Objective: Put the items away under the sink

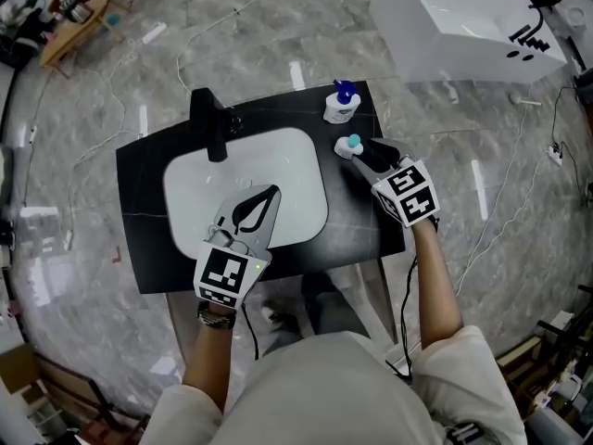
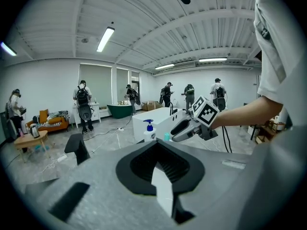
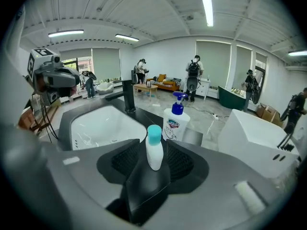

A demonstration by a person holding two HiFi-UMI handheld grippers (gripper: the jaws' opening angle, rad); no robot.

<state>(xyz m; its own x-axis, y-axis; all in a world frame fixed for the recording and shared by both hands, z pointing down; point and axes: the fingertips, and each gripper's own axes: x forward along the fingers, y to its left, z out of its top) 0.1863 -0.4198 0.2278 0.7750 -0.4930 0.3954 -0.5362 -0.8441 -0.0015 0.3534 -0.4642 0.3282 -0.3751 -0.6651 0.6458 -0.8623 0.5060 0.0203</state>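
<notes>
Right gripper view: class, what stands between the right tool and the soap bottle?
A small teal-capped bottle, upright inside the right tool, jaws open, soap bottle behind; the right gripper view shows it.

Left tool (image 1: 275, 193) closed, right tool (image 1: 359, 154) with jaws apart.

One white sink (image 1: 190, 197) in one black counter (image 1: 148, 239), one black faucet (image 1: 211, 123) behind it, and two bottles to its right: one blue-pump bottle (image 1: 342, 108), one teal-capped bottle (image 1: 349, 146).
</notes>
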